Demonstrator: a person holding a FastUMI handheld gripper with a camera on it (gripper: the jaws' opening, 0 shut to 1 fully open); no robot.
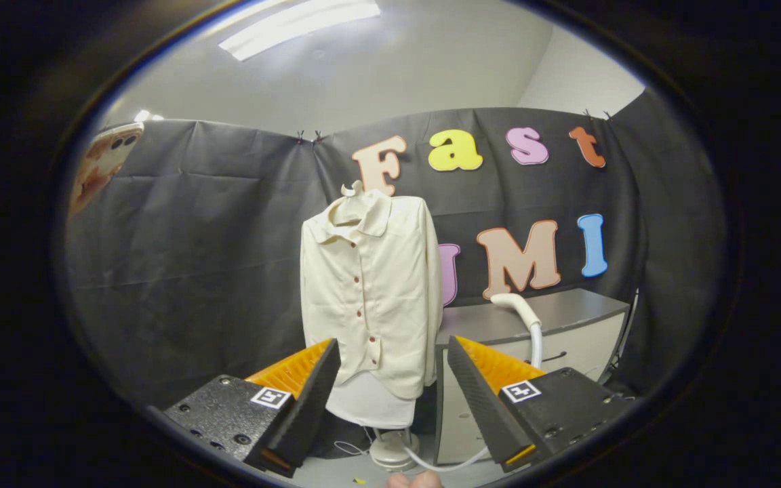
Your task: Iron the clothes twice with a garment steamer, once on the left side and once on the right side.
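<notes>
Black cloth hangs as the booth's wall, creased and clipped at the top. Above it a white wall and ceiling carry 1 long lamp, switched on. A grey cabinet stands against the cloth on a pale floor.

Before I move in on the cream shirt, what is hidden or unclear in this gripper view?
- White steamer head on the grey cabinet: its nozzle face points away.
- White hose: partly behind the right finger.
- Cream button-up shirt: back unseen; hem partly behind the left finger.
- Round white stand base: partly blocked.
- Open gripper: holds nothing.
</notes>
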